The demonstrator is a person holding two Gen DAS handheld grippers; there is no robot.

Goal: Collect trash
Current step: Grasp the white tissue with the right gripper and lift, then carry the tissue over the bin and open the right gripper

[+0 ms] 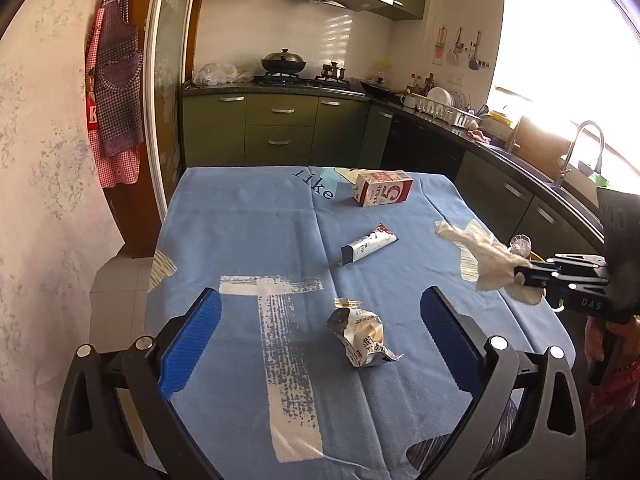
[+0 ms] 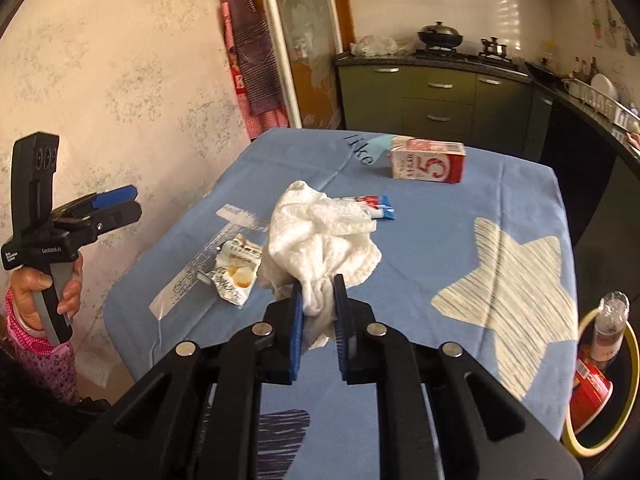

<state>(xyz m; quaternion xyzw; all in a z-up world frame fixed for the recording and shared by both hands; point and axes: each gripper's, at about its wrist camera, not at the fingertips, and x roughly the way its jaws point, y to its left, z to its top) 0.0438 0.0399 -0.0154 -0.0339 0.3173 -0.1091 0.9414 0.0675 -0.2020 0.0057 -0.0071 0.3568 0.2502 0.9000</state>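
My right gripper [image 2: 317, 292] is shut on a crumpled white paper towel [image 2: 320, 236] and holds it above the blue tablecloth [image 2: 460, 216]; it also shows in the left wrist view [image 1: 520, 276] with the towel [image 1: 480, 254]. My left gripper [image 1: 320, 304] is open and empty above a crumpled snack wrapper [image 1: 362, 334], also seen in the right wrist view [image 2: 236, 276]. A toothpaste tube [image 1: 368, 244] lies mid-table. A red-and-white milk carton [image 1: 384, 188] lies at the far end.
A yellow-rimmed bin [image 2: 600, 380] with a plastic bottle [image 2: 610, 324] and red packaging stands off the table's right side. Green kitchen cabinets [image 1: 280, 128], a stove and a sink [image 1: 576, 160] lie beyond. A wall [image 1: 40, 200] is to the left.
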